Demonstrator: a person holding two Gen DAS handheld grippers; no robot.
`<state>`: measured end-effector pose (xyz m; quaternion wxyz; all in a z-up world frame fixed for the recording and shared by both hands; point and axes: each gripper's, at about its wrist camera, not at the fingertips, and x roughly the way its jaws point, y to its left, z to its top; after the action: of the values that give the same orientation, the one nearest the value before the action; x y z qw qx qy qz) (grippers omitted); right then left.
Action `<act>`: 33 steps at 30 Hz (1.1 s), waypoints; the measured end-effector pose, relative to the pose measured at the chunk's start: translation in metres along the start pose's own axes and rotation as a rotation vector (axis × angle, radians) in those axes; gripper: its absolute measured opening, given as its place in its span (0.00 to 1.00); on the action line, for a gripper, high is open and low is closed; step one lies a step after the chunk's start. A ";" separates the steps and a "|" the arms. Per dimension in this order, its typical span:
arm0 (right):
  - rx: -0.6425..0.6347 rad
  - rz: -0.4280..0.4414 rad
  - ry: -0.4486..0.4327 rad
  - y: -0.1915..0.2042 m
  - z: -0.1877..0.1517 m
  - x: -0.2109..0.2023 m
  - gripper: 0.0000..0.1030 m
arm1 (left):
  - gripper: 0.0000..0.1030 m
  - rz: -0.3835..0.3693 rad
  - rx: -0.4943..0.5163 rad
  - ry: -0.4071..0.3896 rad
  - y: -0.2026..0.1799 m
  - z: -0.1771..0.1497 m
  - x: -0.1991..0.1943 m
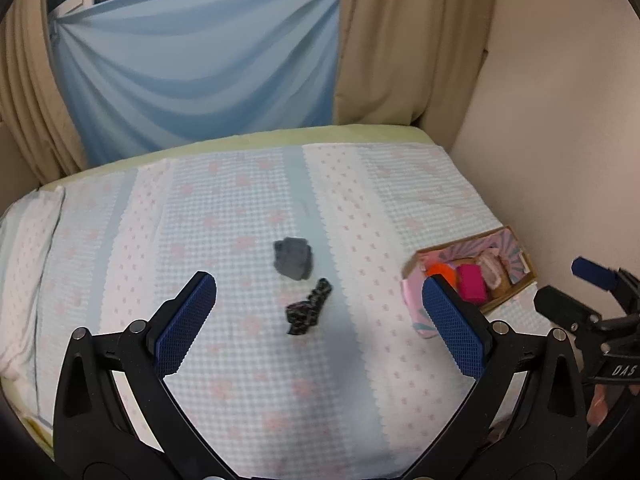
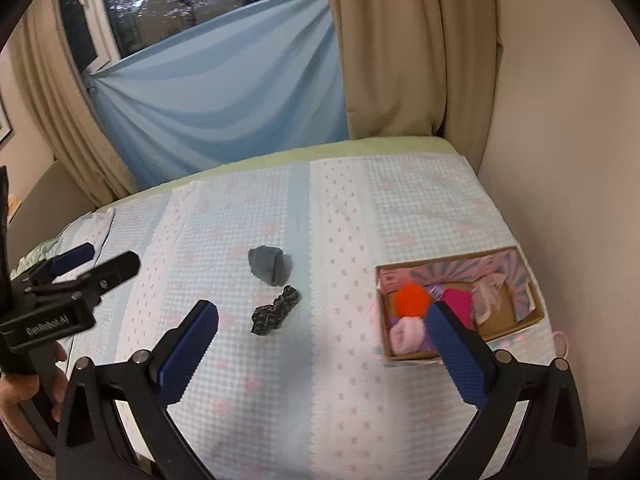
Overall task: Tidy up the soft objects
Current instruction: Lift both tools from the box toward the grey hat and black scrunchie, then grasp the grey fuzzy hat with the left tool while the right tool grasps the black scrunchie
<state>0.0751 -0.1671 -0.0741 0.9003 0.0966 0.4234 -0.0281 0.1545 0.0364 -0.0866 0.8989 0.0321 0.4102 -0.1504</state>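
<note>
A grey rolled sock (image 1: 293,263) (image 2: 267,264) and a dark patterned scrunchie (image 1: 307,307) (image 2: 275,310) lie side by side on the bed's middle. A cardboard box (image 1: 516,286) (image 2: 532,314) at the right holds an orange pompom (image 2: 412,299) (image 1: 439,271), a magenta piece (image 1: 472,283) (image 2: 456,300), a pale pink ball (image 2: 406,334) and white pieces. My left gripper (image 1: 320,312) is open and empty, above the bed just short of the scrunchie. My right gripper (image 2: 322,338) is open and empty, between the scrunchie and the box.
The bed has a light blue and white quilt (image 1: 240,208) (image 2: 344,380). A wall (image 1: 560,120) runs along its right side. Beige curtains (image 2: 392,48) and a blue drape (image 1: 200,72) hang behind it. A pillow (image 1: 24,264) lies at the left.
</note>
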 end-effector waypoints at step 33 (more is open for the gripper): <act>0.411 -0.022 0.233 0.057 -0.073 0.345 0.92 | 0.98 -0.148 0.229 0.525 0.043 -0.001 0.406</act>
<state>0.2481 -0.0857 -0.3756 0.8064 0.2759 0.5109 -0.1124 0.4181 -0.0217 -0.3934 0.7393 0.1409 0.6102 -0.2476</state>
